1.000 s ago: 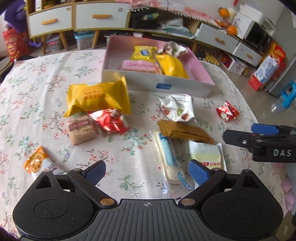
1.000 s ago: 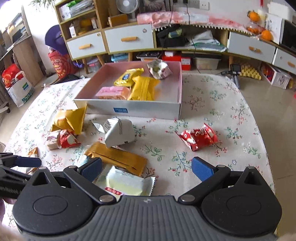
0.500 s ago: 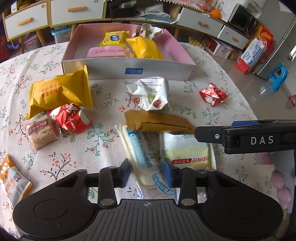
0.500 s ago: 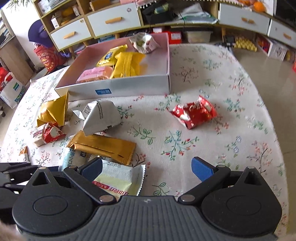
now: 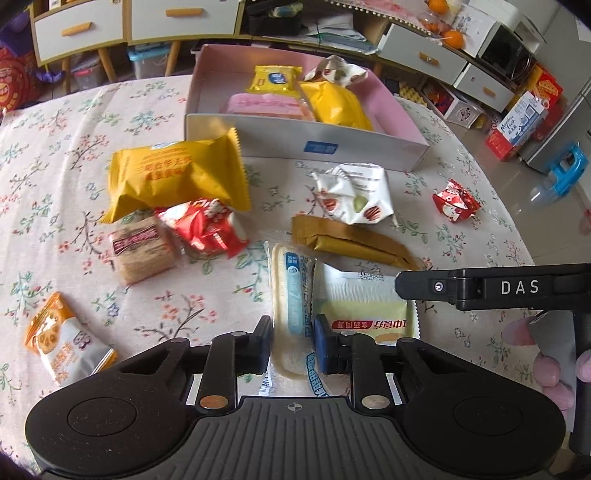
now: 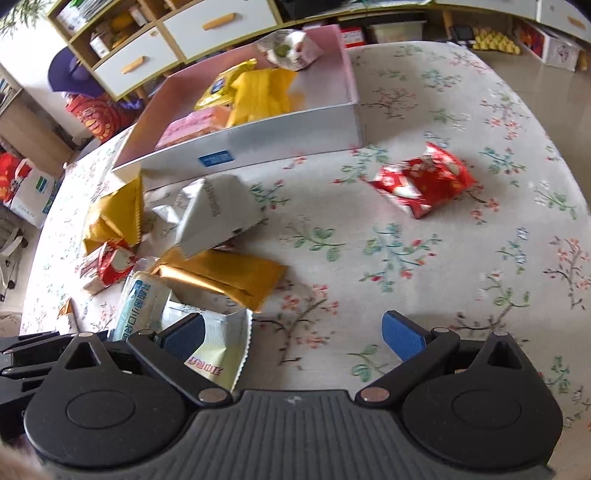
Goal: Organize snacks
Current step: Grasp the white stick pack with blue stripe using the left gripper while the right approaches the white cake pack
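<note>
Bright daylight, fisheye-warped edges, slight blur

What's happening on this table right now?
Snacks are being sorted into the pink-lined box, which already holds several packets. The left gripper has closed on the long clear-wrapped wafer with the blue label. The right gripper is open, over the tablecloth beside the pale yellow packet. Many snacks remain outside the box.

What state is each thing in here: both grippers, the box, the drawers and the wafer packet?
Left gripper: shut on the wafer packet.
Right gripper: open, holding nothing.
Box: open, lidless, snacks inside.
Drawers: shut.
Wafer packet: sealed, lying flat on the table.
</note>
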The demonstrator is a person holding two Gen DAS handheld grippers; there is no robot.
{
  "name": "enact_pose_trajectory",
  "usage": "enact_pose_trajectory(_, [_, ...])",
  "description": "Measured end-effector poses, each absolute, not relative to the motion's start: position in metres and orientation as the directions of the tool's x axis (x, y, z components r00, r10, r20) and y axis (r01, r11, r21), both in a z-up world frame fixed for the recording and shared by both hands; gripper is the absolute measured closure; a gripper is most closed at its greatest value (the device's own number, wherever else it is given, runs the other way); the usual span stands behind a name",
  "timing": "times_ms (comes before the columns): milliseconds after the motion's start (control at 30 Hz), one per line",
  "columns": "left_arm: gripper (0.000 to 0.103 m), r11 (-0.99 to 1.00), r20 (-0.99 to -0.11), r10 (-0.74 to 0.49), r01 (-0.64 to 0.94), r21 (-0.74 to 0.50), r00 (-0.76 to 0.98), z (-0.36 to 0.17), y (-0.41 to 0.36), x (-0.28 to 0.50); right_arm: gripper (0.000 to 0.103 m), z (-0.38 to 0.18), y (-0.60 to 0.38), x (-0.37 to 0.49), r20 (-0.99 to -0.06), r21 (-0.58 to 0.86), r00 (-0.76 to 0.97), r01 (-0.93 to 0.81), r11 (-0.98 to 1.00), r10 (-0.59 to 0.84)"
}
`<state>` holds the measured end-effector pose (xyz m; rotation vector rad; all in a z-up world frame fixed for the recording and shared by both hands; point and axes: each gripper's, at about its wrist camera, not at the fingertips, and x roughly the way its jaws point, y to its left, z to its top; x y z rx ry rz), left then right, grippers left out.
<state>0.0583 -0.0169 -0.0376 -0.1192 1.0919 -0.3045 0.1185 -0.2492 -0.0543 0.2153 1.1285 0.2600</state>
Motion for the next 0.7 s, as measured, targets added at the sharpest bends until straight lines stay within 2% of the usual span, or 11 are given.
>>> enact_pose_trajectory(133, [0.076, 0.948, -0.855, -0.311, 0.199, -0.248, 0.416, -0.04, -0.01, 0.056, 0.002, -0.053, -0.231, 0.117, -0.858, 0.3, 0.393, -0.138, 0.944, 0.33])
enact_pose_trajectory(267, [0.074, 0.946, -0.859, -0.315, 0.205, -0.25, 0.404, -0.042, -0.004, 0.054, 0.014, -0.051, -0.206, 0.113, -0.861, 0.24, 0.402, -0.216, 0.946, 0.31])
enact_pose_trajectory(333, [0.074, 0.946, -0.86, -0.315, 0.204, -0.252, 0.4, -0.043, -0.001, 0.053, 0.024, -0.05, -0.195, 0.11, -0.862, 0.189, 0.417, -0.265, 0.946, 0.289])
enact_pose_trajectory(400, [0.074, 0.95, -0.867, -0.303, 0.194, -0.243, 0.396, -0.042, 0.002, 0.053, 0.043, -0.048, -0.191, 0.108, -0.854, 0.204, 0.413, -0.296, 0.933, 0.318])
enact_pose_trajectory(433, [0.074, 0.955, -0.872, -0.287, 0.187, -0.23, 0.396, -0.042, 0.004, 0.052, 0.047, -0.046, -0.191, 0.107, -0.85, 0.221, 0.405, -0.305, 0.927, 0.336])
enact_pose_trajectory(467, [0.074, 0.959, -0.878, -0.272, 0.181, -0.216, 0.394, -0.043, 0.007, 0.052, 0.057, -0.046, -0.192, 0.109, -0.848, 0.24, 0.394, -0.31, 0.92, 0.354])
enact_pose_trajectory(600, [0.074, 0.965, -0.883, -0.254, 0.165, -0.204, 0.395, -0.043, 0.016, 0.05, 0.064, -0.047, -0.201, 0.114, -0.846, 0.278, 0.375, -0.297, 0.914, 0.379])
enact_pose_trajectory(700, [0.074, 0.968, -0.883, -0.244, 0.16, -0.195, 0.402, -0.042, 0.02, 0.048, 0.064, -0.047, -0.209, 0.114, -0.845, 0.307, 0.37, -0.259, 0.916, 0.387])
